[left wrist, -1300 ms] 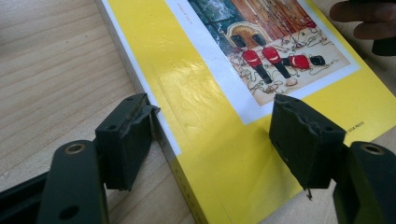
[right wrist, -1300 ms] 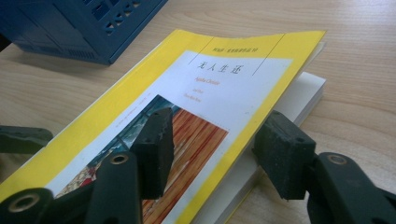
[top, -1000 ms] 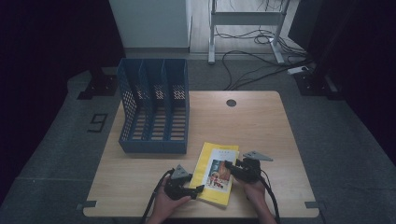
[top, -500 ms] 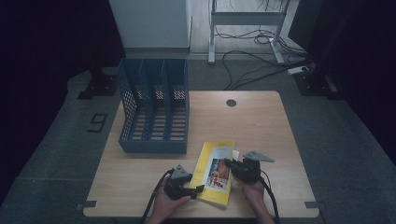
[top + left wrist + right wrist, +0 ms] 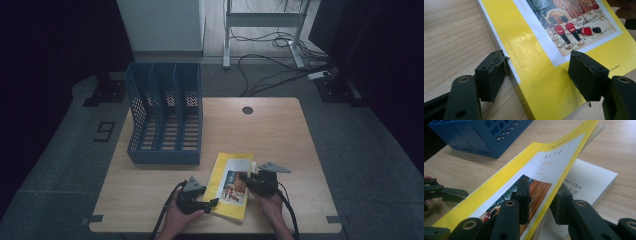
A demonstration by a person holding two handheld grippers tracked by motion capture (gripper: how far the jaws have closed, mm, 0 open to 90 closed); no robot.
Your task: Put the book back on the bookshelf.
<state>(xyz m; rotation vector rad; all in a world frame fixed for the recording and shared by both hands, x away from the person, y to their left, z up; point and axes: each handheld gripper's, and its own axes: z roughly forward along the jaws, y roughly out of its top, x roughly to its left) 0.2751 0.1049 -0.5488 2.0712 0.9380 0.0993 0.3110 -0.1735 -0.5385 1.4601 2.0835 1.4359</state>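
A yellow book (image 5: 231,186) with a picture on its cover lies near the table's front edge. My left gripper (image 5: 212,202) stands open at its near left corner; in the left gripper view (image 5: 541,72) one jaw is beside the spine and the other hangs over the cover (image 5: 549,37). My right gripper (image 5: 245,179) reaches in from the right. Its jaws (image 5: 542,192) have just been opening and stand apart, one over and one under the lifted front cover (image 5: 541,167). White pages (image 5: 589,185) lie exposed beneath. The left gripper (image 5: 446,192) shows beyond the book.
A blue three-slot file rack (image 5: 165,120) stands at the table's back left, close behind the book (image 5: 481,135). The wooden table (image 5: 285,140) has a round cable hole (image 5: 247,110) near its far edge. Cables trail from both grippers toward the person.
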